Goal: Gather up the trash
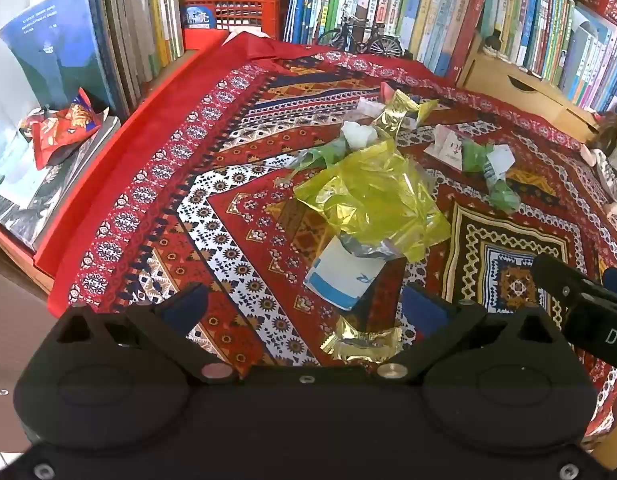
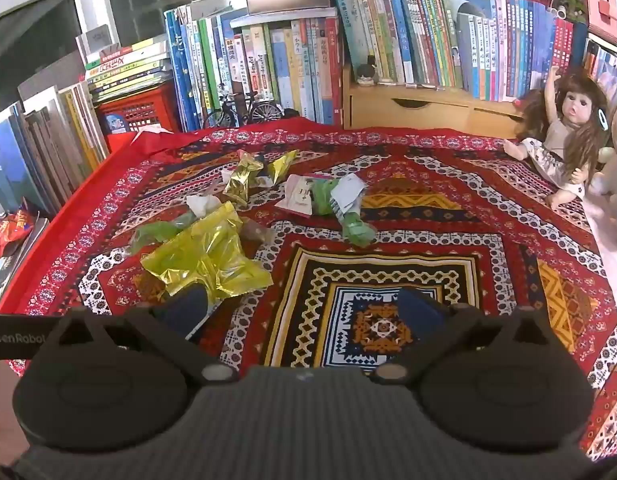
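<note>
Both tools wide open, nothing held in either. My left tool (image 1: 304,308) hangs tilted down over the tabletop (image 1: 244,208), which carries a red patterned cloth. Between its fingers, low and close: a gold wrapper (image 1: 362,344). Just ahead of that, a white-and-blue carton (image 1: 344,276), touching the big yellow foil (image 1: 376,200) beyond it. Further ahead: a white wad (image 1: 358,134), a crumpled gold foil (image 1: 400,114), and off to the right a green-and-white wrapper (image 1: 496,172). Far left, off the cloth, a red wrapper (image 1: 64,128) lies on a stack of books.

My right tool (image 2: 304,308) also points down at the cloth, over its central diamond pattern; no trash between its fingers. The yellow foil (image 2: 208,256) lies just ahead of its left finger (image 2: 186,306). The green-and-white wrapper (image 2: 348,208) is ahead, well apart. A doll (image 2: 564,136) sits far right.
</note>
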`<act>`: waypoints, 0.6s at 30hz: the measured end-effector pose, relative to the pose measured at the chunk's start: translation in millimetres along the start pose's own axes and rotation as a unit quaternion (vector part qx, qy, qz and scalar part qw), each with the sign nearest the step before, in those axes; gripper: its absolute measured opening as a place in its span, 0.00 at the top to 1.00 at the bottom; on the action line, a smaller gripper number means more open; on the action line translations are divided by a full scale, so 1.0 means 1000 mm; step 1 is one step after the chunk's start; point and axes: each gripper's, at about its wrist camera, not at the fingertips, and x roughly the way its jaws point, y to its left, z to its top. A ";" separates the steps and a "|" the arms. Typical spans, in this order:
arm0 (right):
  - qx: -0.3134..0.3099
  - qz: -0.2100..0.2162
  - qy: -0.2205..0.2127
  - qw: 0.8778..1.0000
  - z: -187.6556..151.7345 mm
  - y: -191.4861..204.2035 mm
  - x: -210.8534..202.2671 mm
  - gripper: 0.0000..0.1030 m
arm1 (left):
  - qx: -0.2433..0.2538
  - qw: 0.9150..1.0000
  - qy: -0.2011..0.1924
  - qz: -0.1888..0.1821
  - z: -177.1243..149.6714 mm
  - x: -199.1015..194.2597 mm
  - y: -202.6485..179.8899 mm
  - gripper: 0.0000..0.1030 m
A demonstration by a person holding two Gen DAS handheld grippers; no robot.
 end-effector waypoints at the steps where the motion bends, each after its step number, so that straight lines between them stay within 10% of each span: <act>1: 0.000 0.000 0.000 1.000 0.000 0.000 0.000 0.00 | 0.001 1.000 0.000 0.000 0.000 0.000 0.000 0.00; 18: 0.001 -0.001 0.004 1.000 0.002 0.000 0.004 0.00 | 0.000 1.000 0.001 0.000 0.003 0.001 -0.001 0.00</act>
